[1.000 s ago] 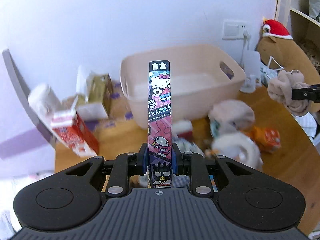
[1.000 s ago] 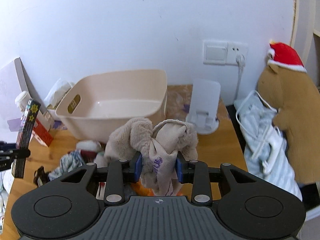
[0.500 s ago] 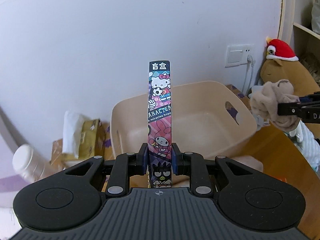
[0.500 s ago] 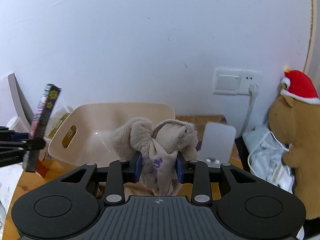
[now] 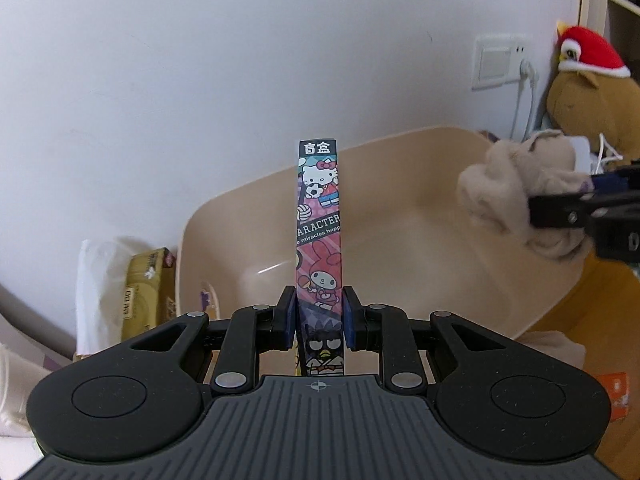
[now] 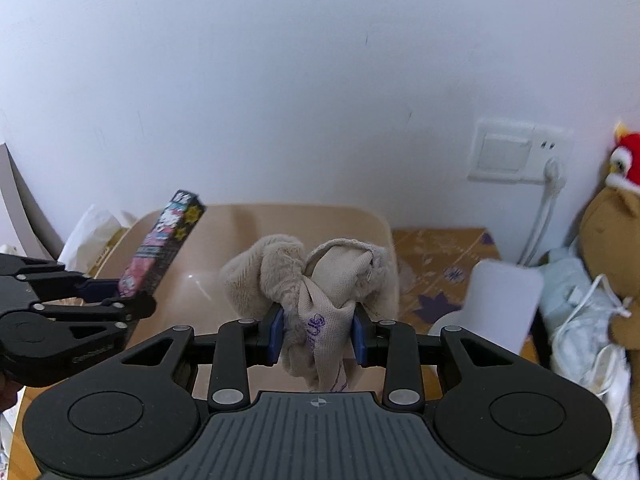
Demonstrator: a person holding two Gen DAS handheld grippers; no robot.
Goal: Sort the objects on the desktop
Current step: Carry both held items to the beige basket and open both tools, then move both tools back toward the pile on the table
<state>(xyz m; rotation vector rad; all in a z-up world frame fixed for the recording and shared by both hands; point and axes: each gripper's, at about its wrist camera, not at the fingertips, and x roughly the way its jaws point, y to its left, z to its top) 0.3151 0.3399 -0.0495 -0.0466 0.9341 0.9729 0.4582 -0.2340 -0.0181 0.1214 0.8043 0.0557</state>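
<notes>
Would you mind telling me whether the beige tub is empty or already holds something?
Empty as far as visible: the beige tub shows only bare floor; the cartoon box and gripper hide part.

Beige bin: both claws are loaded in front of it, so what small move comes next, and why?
Probably ease both claws down over the beige bin and release. The left claw grips the cartoon box, the right claw the plush sock, both near its rim.
</notes>
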